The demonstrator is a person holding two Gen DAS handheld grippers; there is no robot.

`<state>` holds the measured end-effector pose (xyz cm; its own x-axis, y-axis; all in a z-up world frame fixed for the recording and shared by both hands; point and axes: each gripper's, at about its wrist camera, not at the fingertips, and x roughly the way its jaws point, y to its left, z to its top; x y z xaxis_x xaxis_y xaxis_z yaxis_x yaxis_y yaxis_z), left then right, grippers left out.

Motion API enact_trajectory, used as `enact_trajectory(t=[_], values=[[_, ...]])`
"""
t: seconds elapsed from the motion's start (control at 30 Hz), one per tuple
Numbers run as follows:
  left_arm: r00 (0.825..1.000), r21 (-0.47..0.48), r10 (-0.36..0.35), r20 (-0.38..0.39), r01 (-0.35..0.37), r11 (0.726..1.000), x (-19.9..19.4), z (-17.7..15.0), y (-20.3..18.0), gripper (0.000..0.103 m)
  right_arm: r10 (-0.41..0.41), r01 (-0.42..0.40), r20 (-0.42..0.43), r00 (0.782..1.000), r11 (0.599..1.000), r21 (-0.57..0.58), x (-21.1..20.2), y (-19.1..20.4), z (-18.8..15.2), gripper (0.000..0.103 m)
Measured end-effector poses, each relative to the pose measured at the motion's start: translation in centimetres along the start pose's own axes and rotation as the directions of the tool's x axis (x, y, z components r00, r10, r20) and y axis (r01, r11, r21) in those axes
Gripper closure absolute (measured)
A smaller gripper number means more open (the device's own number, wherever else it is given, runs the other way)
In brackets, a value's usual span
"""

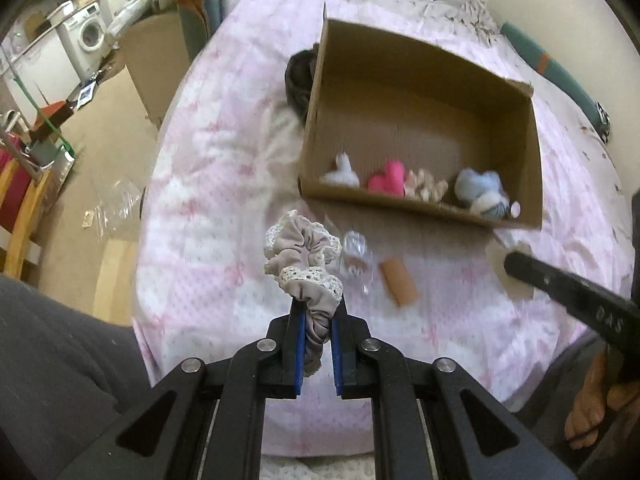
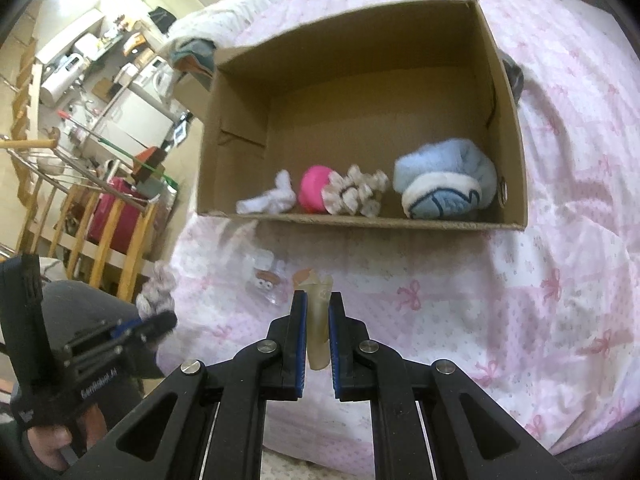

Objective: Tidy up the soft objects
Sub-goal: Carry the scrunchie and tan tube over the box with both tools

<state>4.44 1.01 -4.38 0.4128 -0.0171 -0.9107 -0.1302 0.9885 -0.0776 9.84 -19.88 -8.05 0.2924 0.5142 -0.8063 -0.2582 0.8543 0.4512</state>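
Left claw [image 1: 318, 312] pinching grey scrunchie [image 1: 304, 260]; right claw [image 2: 318, 312] pinching a pale soft piece [image 2: 318, 320]. Cardboard box [image 1: 420, 208] ahead of both. I'd clear the near wall, then release inside.

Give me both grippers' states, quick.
Left gripper: shut on the grey scrunchie.
Right gripper: shut on a pale translucent piece.
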Motion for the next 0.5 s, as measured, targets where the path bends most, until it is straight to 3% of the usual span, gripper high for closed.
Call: enact_trajectory(t=[0.5], values=[[0.999,0.019,-0.002,0.052,0.001,1.0,0.5,4.6,-0.7,0.093,0.052,-0.046,0.154,0.987,0.998,-0.039,-3.5,1.1,0.5,0.092]])
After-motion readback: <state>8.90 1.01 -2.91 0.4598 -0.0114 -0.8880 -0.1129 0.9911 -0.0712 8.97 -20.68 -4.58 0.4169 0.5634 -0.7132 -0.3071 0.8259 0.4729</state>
